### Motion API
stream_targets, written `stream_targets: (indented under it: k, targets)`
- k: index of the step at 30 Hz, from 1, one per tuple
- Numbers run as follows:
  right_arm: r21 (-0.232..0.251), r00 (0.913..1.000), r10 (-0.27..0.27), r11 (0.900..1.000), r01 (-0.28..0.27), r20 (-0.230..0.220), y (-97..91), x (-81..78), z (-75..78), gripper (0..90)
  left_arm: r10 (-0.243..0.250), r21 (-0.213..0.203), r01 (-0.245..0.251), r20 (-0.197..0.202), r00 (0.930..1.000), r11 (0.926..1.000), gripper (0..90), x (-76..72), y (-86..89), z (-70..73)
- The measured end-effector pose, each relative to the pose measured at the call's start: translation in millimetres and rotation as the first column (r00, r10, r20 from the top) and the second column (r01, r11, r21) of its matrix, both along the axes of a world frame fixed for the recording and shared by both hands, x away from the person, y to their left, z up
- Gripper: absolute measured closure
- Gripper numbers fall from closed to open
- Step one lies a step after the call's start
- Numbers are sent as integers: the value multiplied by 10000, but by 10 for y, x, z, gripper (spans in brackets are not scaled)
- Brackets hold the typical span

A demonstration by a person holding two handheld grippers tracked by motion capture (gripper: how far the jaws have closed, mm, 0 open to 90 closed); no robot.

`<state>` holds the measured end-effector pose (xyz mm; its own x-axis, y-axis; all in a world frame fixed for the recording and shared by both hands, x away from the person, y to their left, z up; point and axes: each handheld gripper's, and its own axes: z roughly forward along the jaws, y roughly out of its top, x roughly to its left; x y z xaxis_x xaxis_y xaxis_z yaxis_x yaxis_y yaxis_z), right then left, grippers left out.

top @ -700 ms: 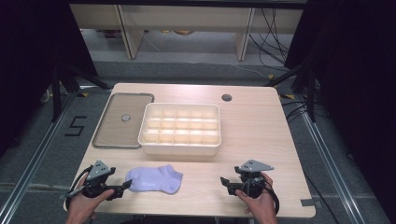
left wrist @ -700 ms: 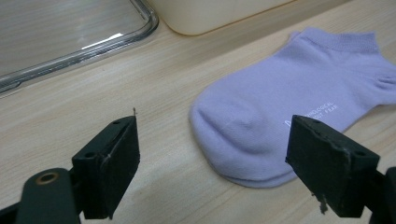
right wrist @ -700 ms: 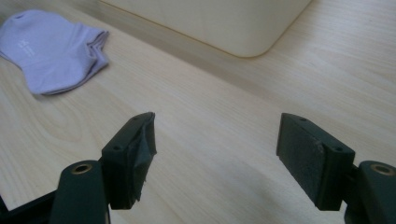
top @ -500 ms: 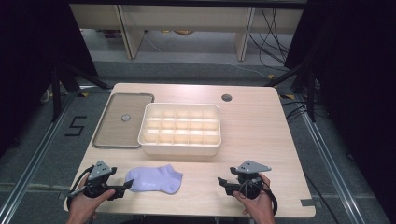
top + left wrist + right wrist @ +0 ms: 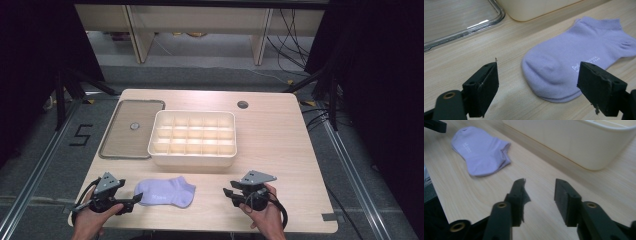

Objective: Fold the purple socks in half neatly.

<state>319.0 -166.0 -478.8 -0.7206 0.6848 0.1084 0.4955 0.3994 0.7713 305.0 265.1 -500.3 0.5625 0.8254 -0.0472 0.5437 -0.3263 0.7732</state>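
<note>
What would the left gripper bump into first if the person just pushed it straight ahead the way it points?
Most likely the purple sock. The left gripper has its jaws wide open and apart from it, with the sock's toe end lying just ahead between them on the table. How near is hard to judge.

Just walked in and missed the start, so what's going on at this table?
A person holds a gripper in each hand at a wooden table. The left gripper, fingers wide open, is lined up on the toe of a lilac sock lying flat, not gripping it. The right gripper hovers open over bare wood. A divided cream box and its lid sit behind.
</note>
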Motion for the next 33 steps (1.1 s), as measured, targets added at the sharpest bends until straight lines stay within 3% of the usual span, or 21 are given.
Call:
stream_targets:
  k: [4, 6, 7, 8, 10, 11, 12, 14, 18, 19, 21, 25, 27, 33]
  targets:
    - [-205, 9991, 427, 9989, -425, 78, 116, 20, -9, 687, 1, 15, -1, 1, 10000, 10000, 164, 1, 5, -2]
    - [-481, 9953, 954, 9944, -946, 156, 266, 45, -36, 757, -29, -3, 29, -7, 10000, 10000, 164, -1, 3, 4]
    - [-504, 9939, 1096, 9928, -1088, 133, 299, 48, -35, 782, 120, -262, -119, 27, 9999, 9996, 164, -2, -18, -4]
    - [-497, 9929, 1174, 9919, -1165, 165, 344, 49, -35, 811, -78, 91, 79, -83, 9999, 9999, 164, 0, 5, 13]
    - [-440, 9925, 1212, 9917, -1205, 138, 394, 42, -32, 827, -62, 129, 64, -134, 9999, 9999, 164, -2, 4, 14]
    - [-609, 9857, 1591, 9859, -1558, 547, 471, 77, -19, 859, -68, 173, 72, -213, 9997, 9998, 165, -8, 1, 17]
    - [-630, 9843, 1643, 9850, -1604, 638, 512, 84, -20, 868, -72, 158, 76, -216, 9997, 9998, 165, -7, -3, 15]
    - [-644, 9815, 1805, 9822, -1765, 644, 589, 110, -20, 878, -102, 145, 105, -164, 9998, 9998, 166, -6, -8, 12]
    - [-849, 9760, 2088, 9754, -2033, 619, 742, 155, -20, 899, 58, -265, -57, 17, 10000, 9996, 166, -7, -35, -12]
    - [-871, 9744, 2144, 9742, -2083, 672, 778, 164, -28, 900, -83, 28, 83, -105, 9999, 10000, 166, -8, -12, 0]
    - [-1095, 9642, 2534, 9635, -2443, 784, 854, 200, -34, 900, -50, 52, 51, -134, 9999, 10000, 167, -10, -14, 0]
    - [-1217, 9604, 2676, 9586, -2573, 773, 997, 232, -54, 900, 17, -88, -17, -68, 10000, 10000, 168, -6, -21, -10]
    - [-1295, 9600, 2689, 9575, -2576, 782, 1057, 251, -64, 900, -53, 120, 55, -116, 9999, 9999, 168, -10, -6, 2]
    - [-1458, 9523, 2959, 9479, -2831, 748, 1207, 304, -111, 900, -42, 192, 44, -110, 9999, 9998, 168, -20, 2, 14]
